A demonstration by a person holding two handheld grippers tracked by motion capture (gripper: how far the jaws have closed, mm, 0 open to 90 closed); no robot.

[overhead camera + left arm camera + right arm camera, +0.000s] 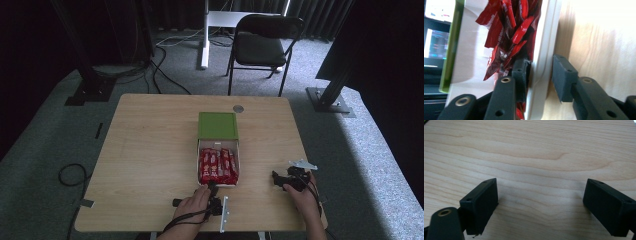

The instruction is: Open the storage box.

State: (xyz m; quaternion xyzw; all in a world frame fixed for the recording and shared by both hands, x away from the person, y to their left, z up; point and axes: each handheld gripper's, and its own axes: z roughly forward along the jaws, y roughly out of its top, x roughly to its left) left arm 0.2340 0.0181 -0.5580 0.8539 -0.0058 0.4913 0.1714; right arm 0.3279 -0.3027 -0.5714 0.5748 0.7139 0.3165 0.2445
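A white box (198,165) holds several red snack packets (218,166), and its green lid (217,125) lies flapped back behind it. My left gripper (212,189) is at the box's near edge, turned on its side. In the left gripper view the jaws (539,75) straddle the near wall of the box (541,50). One pad sits inside against the red packets (514,30); the other stands outside with a thin gap to the wall. My right gripper (278,180) rests on the table to the right of the box, its jaws (544,202) wide apart over bare wood.
A small grey disc (238,108) lies near the table's far edge. A black folding chair (262,42) stands behind the table. Black frame posts (87,75) flank it on the floor. Bare wood stretches left of the box.
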